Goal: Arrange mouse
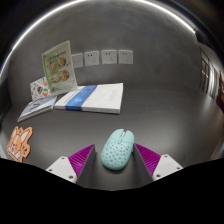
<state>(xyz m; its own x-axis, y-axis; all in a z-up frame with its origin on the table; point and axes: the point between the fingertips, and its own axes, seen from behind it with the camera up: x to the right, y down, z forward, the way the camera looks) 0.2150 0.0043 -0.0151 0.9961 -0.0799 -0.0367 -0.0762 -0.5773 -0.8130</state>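
A pale teal mouse (pixel 117 150) with a dotted top lies on the grey table (pixel 150 120), between my fingers near their tips. My gripper (pixel 115 157) is open. The left magenta pad (pixel 82 156) stands a little off the mouse's side. The right pad (pixel 148 157) is very close to its other side. The mouse rests on the table and is not lifted. Its near end is hidden by the gripper's body.
A white and blue box (pixel 92 97) lies beyond the mouse, with an open booklet (pixel 38 106) to its left and an upright picture book (pixel 58 67) behind. Papers (pixel 100 57) hang on the wall. An orange cartoon figure (pixel 19 143) lies at the far left.
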